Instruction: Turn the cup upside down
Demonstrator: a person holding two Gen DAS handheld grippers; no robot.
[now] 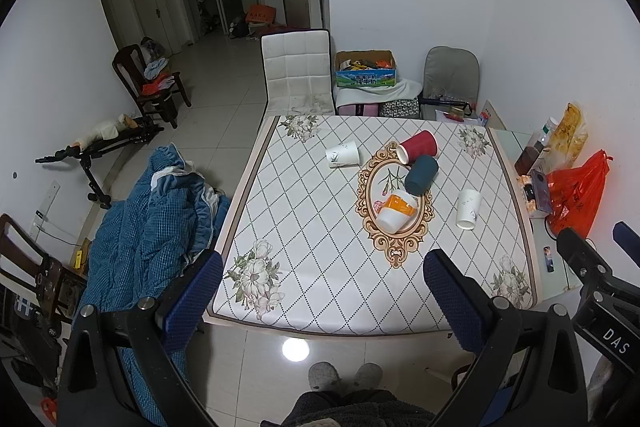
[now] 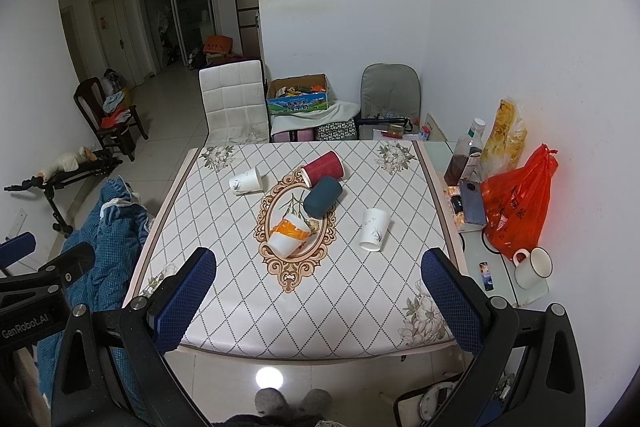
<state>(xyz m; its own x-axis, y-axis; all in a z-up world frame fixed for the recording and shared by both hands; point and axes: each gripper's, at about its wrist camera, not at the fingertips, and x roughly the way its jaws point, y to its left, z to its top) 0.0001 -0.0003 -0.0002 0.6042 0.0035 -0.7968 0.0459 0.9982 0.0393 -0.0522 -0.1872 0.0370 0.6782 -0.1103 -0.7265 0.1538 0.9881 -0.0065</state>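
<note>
Several paper cups lie on their sides on the patterned table point(image 1: 304, 227) point(image 2: 224, 291). A white cup point(image 1: 342, 154) point(image 2: 246, 180) lies far left. A red cup point(image 1: 418, 146) point(image 2: 323, 167) and a dark teal cup point(image 1: 421, 175) point(image 2: 323, 202) lie at the centre back. An orange-and-white cup point(image 1: 396, 211) point(image 2: 289, 235) lies on the oval motif. Another white cup point(image 1: 468, 209) point(image 2: 374, 229) lies to the right. My left gripper point(image 1: 324, 291) and right gripper point(image 2: 320, 291) are both open and empty, held above the table's near edge, well short of the cups.
A red plastic bag point(image 2: 516, 207), bottle point(image 2: 464, 155), phone point(image 2: 472, 201) and white mug point(image 2: 532, 267) sit on the glass strip at the right. A blue quilt point(image 1: 144, 227) lies left of the table. Chairs point(image 1: 298, 71) and a box point(image 1: 366, 69) stand behind.
</note>
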